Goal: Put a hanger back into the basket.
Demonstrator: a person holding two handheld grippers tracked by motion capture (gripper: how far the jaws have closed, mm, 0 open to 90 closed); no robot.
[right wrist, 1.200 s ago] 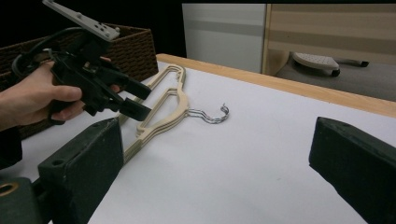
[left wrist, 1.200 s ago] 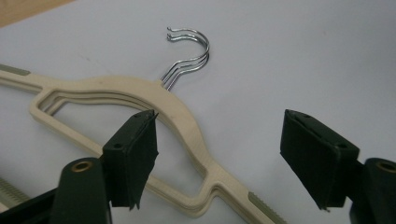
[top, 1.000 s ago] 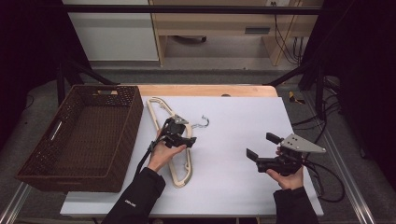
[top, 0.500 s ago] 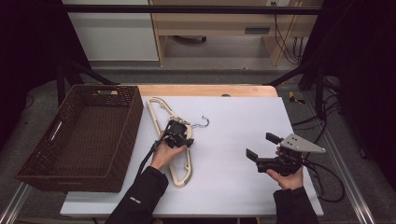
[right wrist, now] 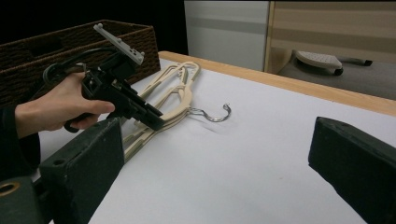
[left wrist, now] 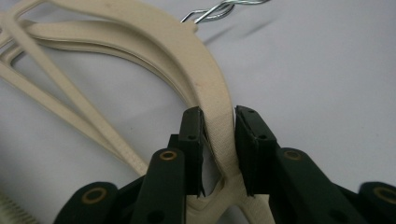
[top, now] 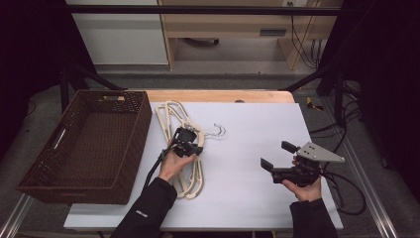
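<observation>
So the stack of cream plastic coat hangers (top: 182, 148) sits left of centre in the high view, flat on the white-topped bench (top: 247, 198), wire hooks (top: 216, 131) pointing right. I can't count the hangers for sure; in the left gripper view several thin layers lie stacked. The left gripper (top: 188, 145) has just been closing its fingers (left wrist: 194, 140), and they now pinch a curved arm of the stack from both sides. One dark brown woven basket (top: 86, 144) sits just beside the hangers at the left of the frame, not touching as far as I can tell. The right gripper (top: 277, 161) waits at lower right, well apart, fingers released and holding nothing.
</observation>
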